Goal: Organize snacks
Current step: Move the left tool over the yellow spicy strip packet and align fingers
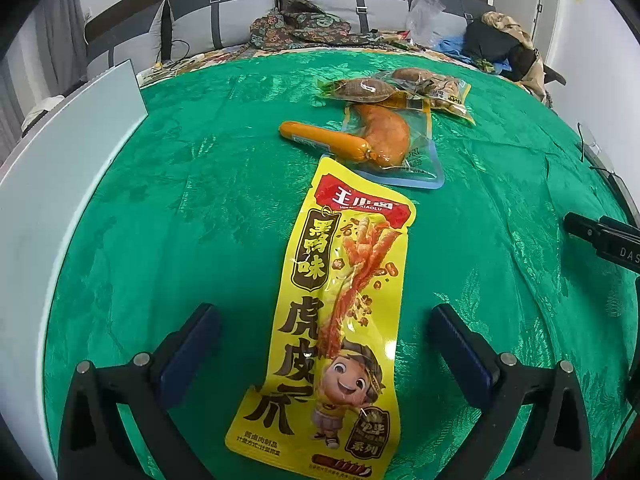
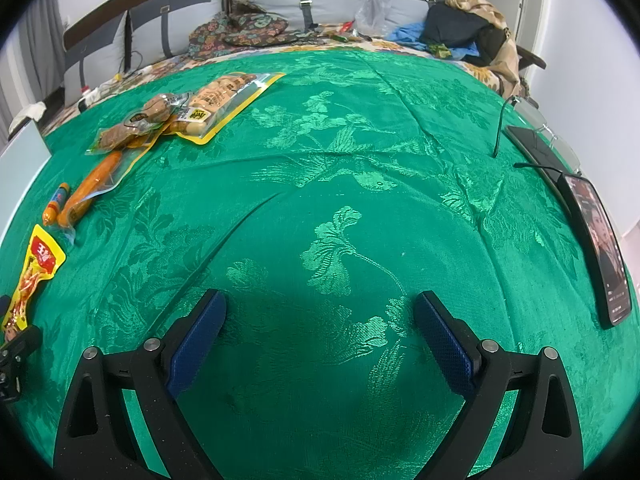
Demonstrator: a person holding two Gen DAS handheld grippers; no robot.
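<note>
A long yellow chicken-feet snack pack lies flat on the green cloth, between the fingers of my open left gripper, which does not touch it. Beyond it lie an orange sausage, a clear pack with a drumstick and a pile of vacuum-packed snacks. My right gripper is open and empty over bare cloth. In the right wrist view the yellow pack, the sausage and the snack pile lie far left.
A white box stands at the table's left edge. A phone and a second dark device with cables lie at the right edge. Behind the table is a sofa with cushions, clothes and a plastic bag.
</note>
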